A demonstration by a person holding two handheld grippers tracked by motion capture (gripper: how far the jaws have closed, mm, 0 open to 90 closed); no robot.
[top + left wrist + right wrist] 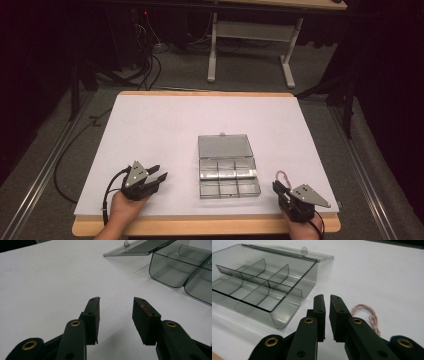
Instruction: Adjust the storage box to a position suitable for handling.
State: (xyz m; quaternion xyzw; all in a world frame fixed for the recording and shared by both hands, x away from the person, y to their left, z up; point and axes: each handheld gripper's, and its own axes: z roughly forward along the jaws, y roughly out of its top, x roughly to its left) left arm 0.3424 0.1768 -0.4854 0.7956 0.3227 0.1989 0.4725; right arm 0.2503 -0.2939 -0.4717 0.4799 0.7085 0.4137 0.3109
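One pink loop of string [365, 315] lies on the white table [160, 135] just right of the right gripper [327, 298] fingertips, its long axis running away from them. One clear six-compartment box [228, 177], lid open, sits left of them. No writing is legible. The right gripper's jaws stand narrowly apart, nothing between; the left gripper [116, 301] is wider, empty.

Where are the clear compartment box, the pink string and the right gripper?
Clear compartment box [229, 173]: high view, on its centre divider.
Pink string [372, 317]: right gripper view, on the looped strand beside the jaws.
Right gripper [327, 301]: right gripper view, midway between its fingertips.
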